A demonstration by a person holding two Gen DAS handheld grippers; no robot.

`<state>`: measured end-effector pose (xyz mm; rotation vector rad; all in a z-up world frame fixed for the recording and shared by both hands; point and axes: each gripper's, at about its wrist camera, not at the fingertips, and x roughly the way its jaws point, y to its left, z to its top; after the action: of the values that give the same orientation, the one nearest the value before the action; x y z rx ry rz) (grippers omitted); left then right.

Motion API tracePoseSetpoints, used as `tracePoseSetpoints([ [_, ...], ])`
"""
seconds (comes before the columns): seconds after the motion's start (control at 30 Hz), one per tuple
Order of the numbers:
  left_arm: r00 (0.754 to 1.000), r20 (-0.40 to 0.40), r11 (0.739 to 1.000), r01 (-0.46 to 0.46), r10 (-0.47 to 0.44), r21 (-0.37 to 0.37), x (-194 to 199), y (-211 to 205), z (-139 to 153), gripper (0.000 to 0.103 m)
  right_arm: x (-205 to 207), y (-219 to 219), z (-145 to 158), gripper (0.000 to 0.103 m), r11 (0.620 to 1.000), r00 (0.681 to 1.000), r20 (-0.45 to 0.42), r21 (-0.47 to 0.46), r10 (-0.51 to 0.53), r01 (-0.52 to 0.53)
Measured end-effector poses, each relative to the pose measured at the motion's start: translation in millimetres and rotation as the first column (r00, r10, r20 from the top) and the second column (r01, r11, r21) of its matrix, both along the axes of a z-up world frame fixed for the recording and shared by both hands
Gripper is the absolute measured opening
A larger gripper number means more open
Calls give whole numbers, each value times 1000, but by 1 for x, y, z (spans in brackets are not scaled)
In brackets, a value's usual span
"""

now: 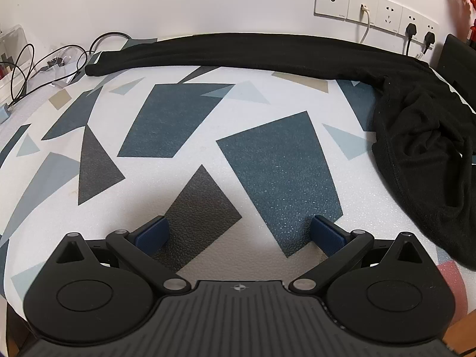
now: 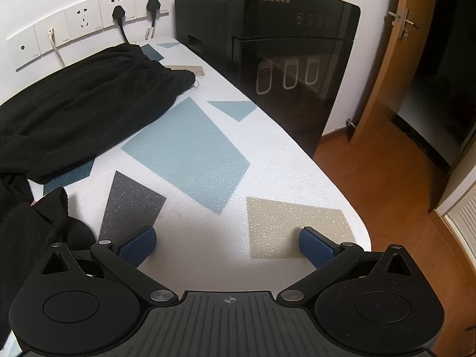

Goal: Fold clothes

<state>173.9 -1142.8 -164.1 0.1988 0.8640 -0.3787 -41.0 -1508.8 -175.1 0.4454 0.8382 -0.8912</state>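
The table [image 1: 208, 119] wears a white cover printed with blue, grey and tan shapes, and everything here is placed against it. A pair of black trousers [image 1: 416, 125] lies on it: one leg runs straight along the table's far edge, below the strip of wall sockets [image 1: 377, 12], while the rest is bunched in a rumpled heap toward the table's right side and trails down to its near edge. In the right wrist view the same trousers [image 2: 83, 101] cover the far left part of the table, with a crumpled black fold at the near left. The left gripper [image 1: 241, 233] hovers over the bare middle of the table, its blue-padded fingers spread wide with nothing between them. The right gripper [image 2: 227, 244] sits above the table's near right corner, likewise spread wide and empty, clear of the cloth. A tall black appliance [image 2: 267, 44] stands against the table's far right end, and loose cables [image 1: 29, 71] lie at its far left corner.
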Motion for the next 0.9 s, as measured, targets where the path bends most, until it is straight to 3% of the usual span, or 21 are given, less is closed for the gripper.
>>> tracePoseSetpoints([
  [0.9,1000,-13,1000,12,-12,5,3,-2,1,103,2,3,0,102,1000,1000,8,-12,-3,3],
])
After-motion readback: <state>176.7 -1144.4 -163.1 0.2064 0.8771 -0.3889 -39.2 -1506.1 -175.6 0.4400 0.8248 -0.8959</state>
